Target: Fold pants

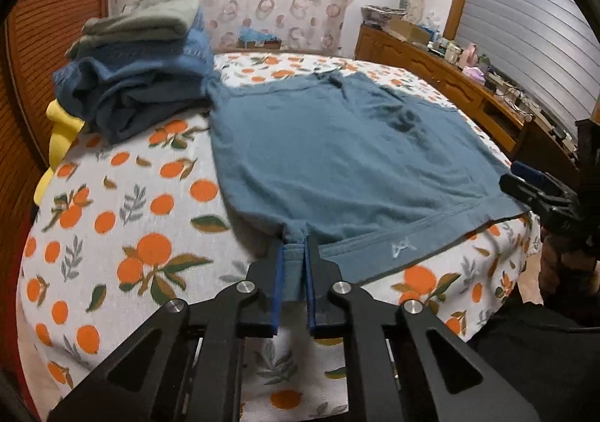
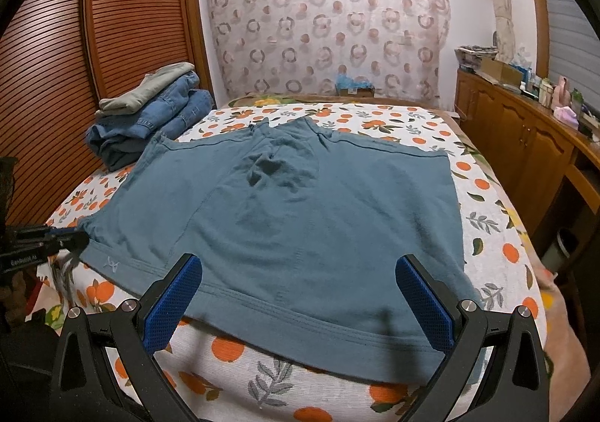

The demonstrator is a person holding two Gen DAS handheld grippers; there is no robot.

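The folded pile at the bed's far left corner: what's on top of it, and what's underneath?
A grey-green garment tops the pile, over folded denim. Something yellow pokes out beneath at the edge; the rest of it is covered, so I cannot identify it.

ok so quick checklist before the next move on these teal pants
1. Left gripper shut on the hem corner of the teal knit pants: ok.
2. Right gripper gripping the near hem: not ok, jaws wide open over it.
3. Pants spread flat on the orange-print bedsheet: ok, small crease at the crotch.
4. Stack of folded clothes clear of the pants: not ok, it touches the far corner.
5. Both layers pinched: cannot tell.
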